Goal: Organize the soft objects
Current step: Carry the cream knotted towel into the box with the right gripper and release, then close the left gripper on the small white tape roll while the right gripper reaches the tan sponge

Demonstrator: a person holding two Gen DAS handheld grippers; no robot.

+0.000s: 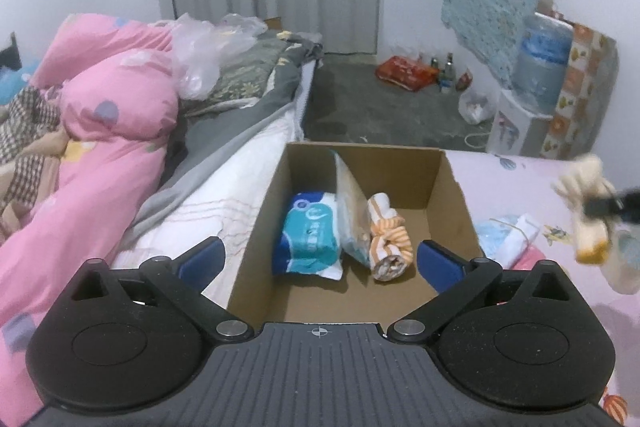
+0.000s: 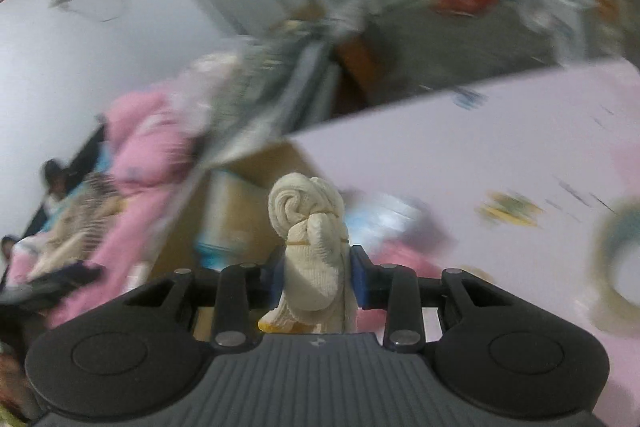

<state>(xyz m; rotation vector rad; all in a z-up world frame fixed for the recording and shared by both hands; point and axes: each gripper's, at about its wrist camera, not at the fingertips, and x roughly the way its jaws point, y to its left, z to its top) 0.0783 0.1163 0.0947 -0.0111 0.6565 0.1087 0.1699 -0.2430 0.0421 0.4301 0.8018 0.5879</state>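
An open cardboard box [image 1: 400, 167] sits on the bed. It holds a blue and teal tissue pack [image 1: 310, 235], a clear plastic packet [image 1: 352, 211] standing on edge, and a rolled orange-striped cloth [image 1: 390, 243]. My left gripper [image 1: 320, 261] hovers over the box's near end, open wide with nothing between its blue pads. My right gripper [image 2: 318, 267] is shut on a cream knitted glove bundle [image 2: 312, 227] tied with a rubber band. In the left wrist view the glove bundle [image 1: 588, 219] hangs above the pink sheet to the right of the box.
A pink quilt [image 1: 100, 131] and a clear plastic bag [image 1: 200, 55] lie on the bed to the left. A light blue and white bundle [image 1: 504, 235] lies right of the box. A tape roll [image 2: 616, 267] rests on the pink sheet [image 2: 480, 155]. A water dispenser [image 1: 536, 79] stands on the floor beyond.
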